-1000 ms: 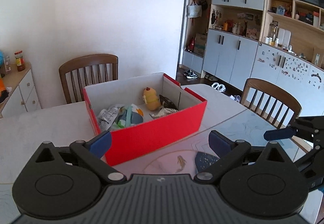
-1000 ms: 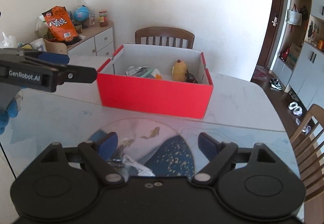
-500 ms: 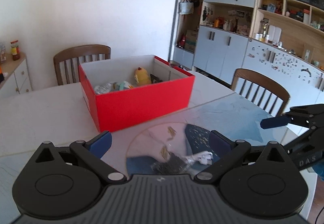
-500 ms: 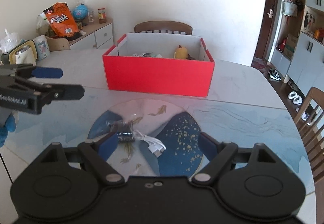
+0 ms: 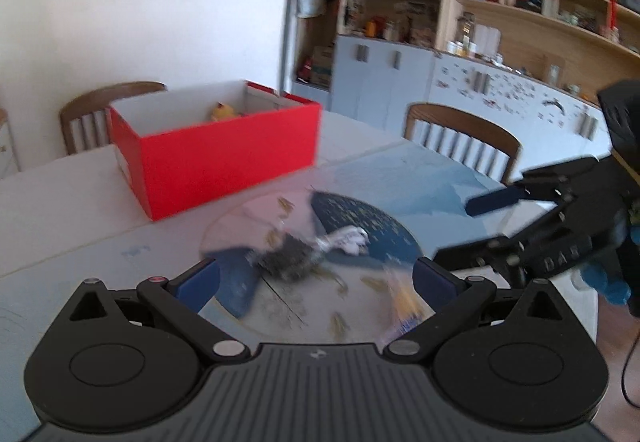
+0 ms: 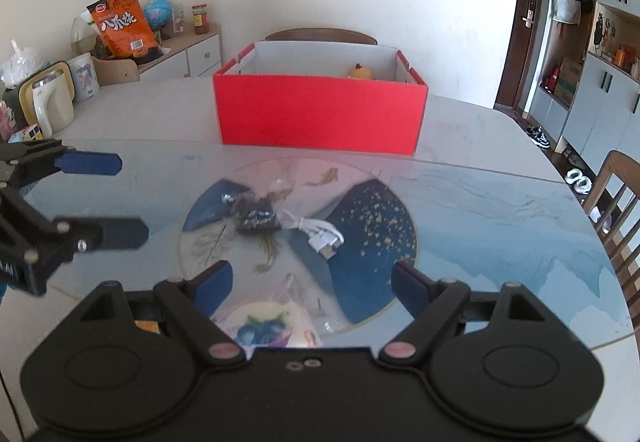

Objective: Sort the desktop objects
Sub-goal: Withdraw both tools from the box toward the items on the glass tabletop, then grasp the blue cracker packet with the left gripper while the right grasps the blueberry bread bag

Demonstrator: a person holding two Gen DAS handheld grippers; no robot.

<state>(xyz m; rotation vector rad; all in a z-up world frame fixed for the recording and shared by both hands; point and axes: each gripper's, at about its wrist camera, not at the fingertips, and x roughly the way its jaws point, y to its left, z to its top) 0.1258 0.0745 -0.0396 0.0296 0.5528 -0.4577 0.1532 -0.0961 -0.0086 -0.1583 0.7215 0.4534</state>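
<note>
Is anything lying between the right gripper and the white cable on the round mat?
Nothing visible does. The right gripper, jaws open and empty, faces bare mat up to the white cable. The dark packet lies beside the cable, to its left, and the left gripper hovers further left.

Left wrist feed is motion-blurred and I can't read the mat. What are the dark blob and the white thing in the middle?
Observer: A black packet, with a white cable running off its right side. The cable's plug end points toward the right camera. Both lie on the round mat.
Operator: Anything else loose there?
Observer: An item with a blueberry print sits at the mat's near edge, just below the right gripper, whose jaws are open and empty.
Operator: Where's the left gripper relative to the mat?
Observer: In the right wrist view, the left gripper is open, with its tips short of the mat's left edge.
</note>
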